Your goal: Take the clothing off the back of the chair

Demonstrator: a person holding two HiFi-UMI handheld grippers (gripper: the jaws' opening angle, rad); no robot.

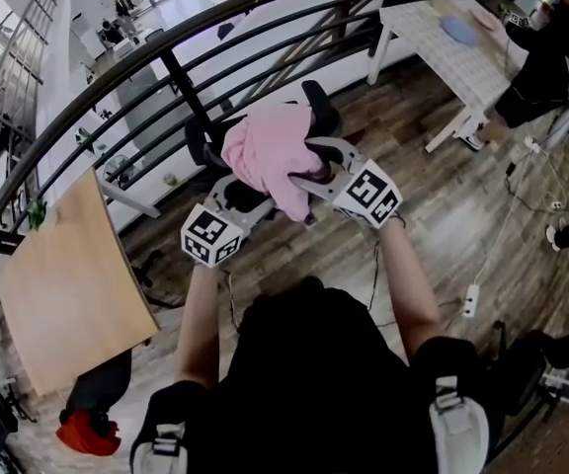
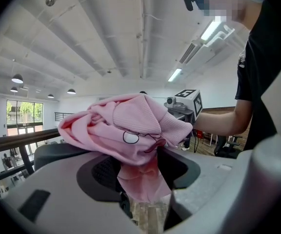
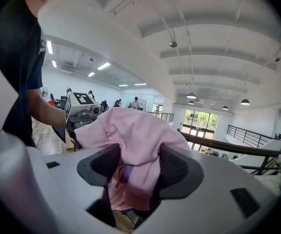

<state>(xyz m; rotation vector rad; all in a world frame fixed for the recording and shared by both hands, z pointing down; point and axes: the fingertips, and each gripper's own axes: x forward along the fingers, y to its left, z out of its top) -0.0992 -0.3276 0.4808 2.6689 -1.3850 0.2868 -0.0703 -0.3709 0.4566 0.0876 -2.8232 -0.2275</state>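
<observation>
The person is standing over a black chair (image 1: 320, 105) by the dark railing (image 1: 166, 62), holding both tongs out to the pink garment (image 1: 270, 151), which is bunched at the top of the chair's back. From here I cannot tell whether it is resting on the chair or already clear of it. The left gripper (image 1: 230, 188) is coming at it from the near left and the right gripper (image 1: 309, 166) from the near right, with the garment between the two. Looking along the left gripper (image 2: 140, 179), its jaws are standing wide and pinching a fold of the pink garment (image 2: 130, 126). The cloth is filling the gap, piling over the top and hanging down between the pads. On the right gripper (image 3: 135, 174) the jaws are pressing on a thicker wad of the garment (image 3: 140, 135), which is draping over both pads. A wooden table (image 1: 67, 284) is standing to the left, on the plank floor (image 1: 443, 205).
</observation>
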